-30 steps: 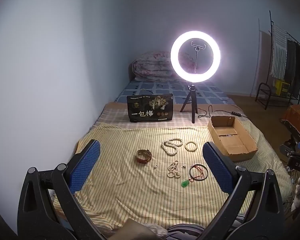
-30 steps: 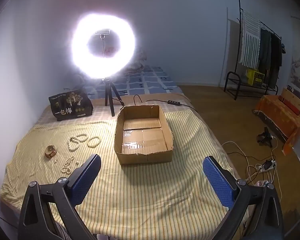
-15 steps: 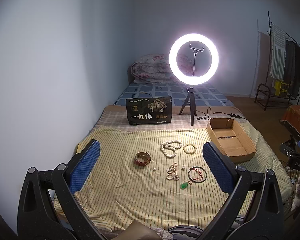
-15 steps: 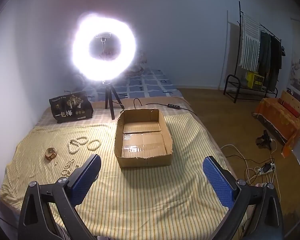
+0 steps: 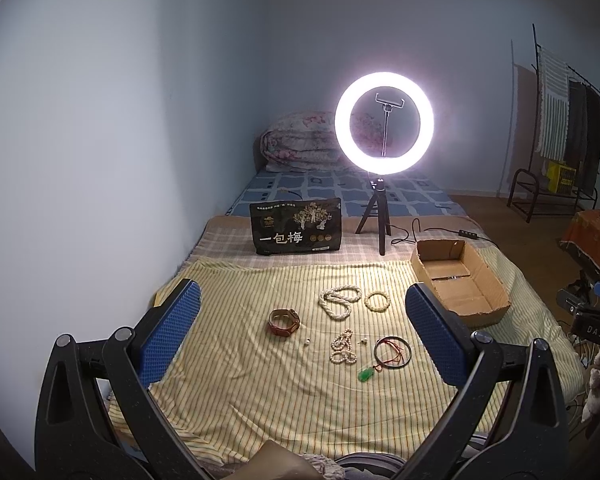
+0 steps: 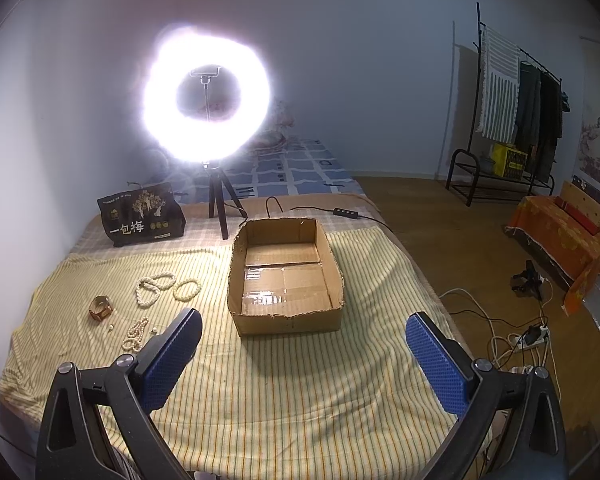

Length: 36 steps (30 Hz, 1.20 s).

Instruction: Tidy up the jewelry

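Jewelry lies on a yellow striped cloth on a bed: a brown leather watch, a long pearl necklace, a pearl bracelet, a small pearl strand, a dark bangle with red cord and a green pendant. An open cardboard box with nothing in it sits to their right. My left gripper hovers open above the near jewelry. My right gripper is open in front of the box, holding nothing.
A lit ring light on a tripod and a black printed bag stand behind the cloth. A folded quilt lies at the bed's head by the wall. A clothes rack, cables and an orange-covered stand occupy the floor on the right.
Both grippers have pulled back and risen slightly, so the jewelry and the box look a little smaller and farther. Nothing on the cloth has moved. Both stay open.
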Each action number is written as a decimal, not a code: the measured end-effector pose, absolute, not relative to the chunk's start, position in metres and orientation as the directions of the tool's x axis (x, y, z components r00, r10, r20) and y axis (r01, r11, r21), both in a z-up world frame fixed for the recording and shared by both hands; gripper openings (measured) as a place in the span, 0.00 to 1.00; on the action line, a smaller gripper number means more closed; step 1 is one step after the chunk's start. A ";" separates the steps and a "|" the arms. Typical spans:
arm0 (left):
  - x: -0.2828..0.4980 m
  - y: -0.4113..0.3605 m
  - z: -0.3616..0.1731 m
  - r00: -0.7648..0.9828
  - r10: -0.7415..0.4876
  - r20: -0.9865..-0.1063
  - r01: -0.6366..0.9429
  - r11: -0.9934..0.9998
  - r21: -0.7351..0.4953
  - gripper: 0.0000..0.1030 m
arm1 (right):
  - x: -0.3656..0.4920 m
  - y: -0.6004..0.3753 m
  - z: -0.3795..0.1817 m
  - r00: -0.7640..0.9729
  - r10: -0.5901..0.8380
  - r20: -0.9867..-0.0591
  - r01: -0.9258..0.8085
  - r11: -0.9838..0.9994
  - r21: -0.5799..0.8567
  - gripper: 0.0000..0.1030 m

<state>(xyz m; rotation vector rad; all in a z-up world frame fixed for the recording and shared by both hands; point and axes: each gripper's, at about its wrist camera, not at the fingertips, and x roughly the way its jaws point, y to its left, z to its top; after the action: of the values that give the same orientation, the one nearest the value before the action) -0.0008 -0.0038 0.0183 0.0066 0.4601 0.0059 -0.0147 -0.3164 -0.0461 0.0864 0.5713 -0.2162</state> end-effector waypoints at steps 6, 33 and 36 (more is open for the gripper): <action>-0.001 -0.004 0.019 0.897 0.008 -0.443 -0.005 1.000 0.007 1.00 | -0.014 -0.314 -0.048 0.817 -0.179 -0.548 0.224 0.974 0.016 1.00; 0.000 -0.004 0.018 0.897 0.010 -0.443 -0.007 1.000 0.009 1.00 | -0.013 -0.313 -0.054 0.806 -0.169 -0.567 0.219 0.976 0.019 1.00; 0.000 -0.004 0.018 0.897 0.010 -0.442 -0.007 1.000 0.009 1.00 | -0.012 -0.313 -0.055 0.806 -0.170 -0.568 0.217 0.976 0.017 1.00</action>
<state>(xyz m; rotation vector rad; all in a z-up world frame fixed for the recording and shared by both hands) -0.0002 -0.0042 0.0180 0.0069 0.4577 0.0086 -0.0123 -0.3125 -0.0549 0.0823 0.5993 -0.2075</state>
